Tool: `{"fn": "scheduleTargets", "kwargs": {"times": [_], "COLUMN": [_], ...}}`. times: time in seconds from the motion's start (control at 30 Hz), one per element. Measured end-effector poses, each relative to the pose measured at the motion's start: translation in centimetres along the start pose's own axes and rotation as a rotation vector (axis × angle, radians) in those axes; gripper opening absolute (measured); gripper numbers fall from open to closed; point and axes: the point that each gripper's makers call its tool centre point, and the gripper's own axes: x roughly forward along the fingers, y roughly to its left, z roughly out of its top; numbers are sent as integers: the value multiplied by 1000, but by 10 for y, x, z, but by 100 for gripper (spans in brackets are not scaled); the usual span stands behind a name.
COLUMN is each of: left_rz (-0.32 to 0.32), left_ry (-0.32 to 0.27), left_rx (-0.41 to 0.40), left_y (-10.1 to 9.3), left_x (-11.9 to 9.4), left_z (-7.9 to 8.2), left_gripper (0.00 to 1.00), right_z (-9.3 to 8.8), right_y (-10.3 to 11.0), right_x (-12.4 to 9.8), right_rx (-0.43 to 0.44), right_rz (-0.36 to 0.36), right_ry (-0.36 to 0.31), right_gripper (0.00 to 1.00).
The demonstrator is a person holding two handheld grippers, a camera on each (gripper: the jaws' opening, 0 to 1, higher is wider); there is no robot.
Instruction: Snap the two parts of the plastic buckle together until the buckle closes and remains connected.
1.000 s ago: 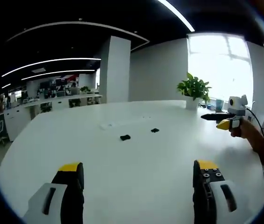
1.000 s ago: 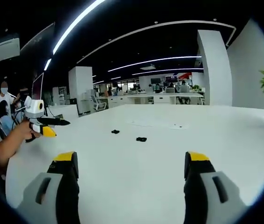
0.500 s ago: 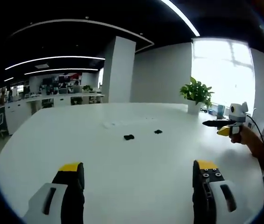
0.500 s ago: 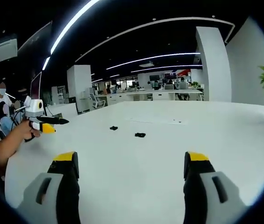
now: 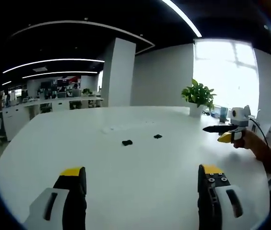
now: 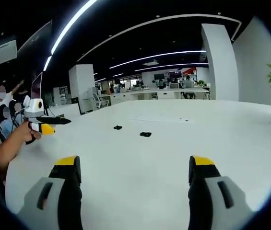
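Note:
Two small black buckle parts lie apart on the white table. In the left gripper view one part (image 5: 127, 143) sits left of the other part (image 5: 158, 136). In the right gripper view they appear as a left part (image 6: 118, 127) and a right part (image 6: 146, 134). My left gripper (image 5: 142, 184) is open, well short of them, with nothing between its yellow-tipped jaws. My right gripper (image 6: 134, 176) is open too, also far back. The right gripper (image 5: 224, 133) enters the left gripper view from the right, and the left gripper (image 6: 46, 124) enters the right gripper view from the left, each held in a hand.
The white table (image 5: 125, 167) is large and rounded. A potted plant (image 5: 198, 96) stands at its far edge by the window. A white pillar (image 5: 116, 72) and office desks lie beyond. People stand at the left (image 6: 3, 112) in the right gripper view.
Both views shifted slightly with the hands; the buckle parts lie where they were. Both grippers stay open.

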Motion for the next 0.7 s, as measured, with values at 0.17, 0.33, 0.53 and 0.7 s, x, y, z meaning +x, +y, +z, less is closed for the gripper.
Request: {"fn": "scheduleTargets", "kwargs": {"times": [0.17,0.33,0.53,0.7], "left_rz": [-12,-12,-15,-14], "left_ry": [10,4,19,29], "left_rx": [0,6,13,15], "left_y": [-5,-11,-12,-8], "left_x": [3,6,9,12], "left_z": [4,14,14,17], "left_gripper": [97,97,96,96], "right_z": [1,3,4,7], "right_y": [0,2,6,5], "right_x": [0,4,7,8], "right_rx": [-9,-28,-38,-51], "right_rz": [-3,-4,7,0], "right_ry": [5,17,32,34], "right_gripper": [94,94,94,94]}}
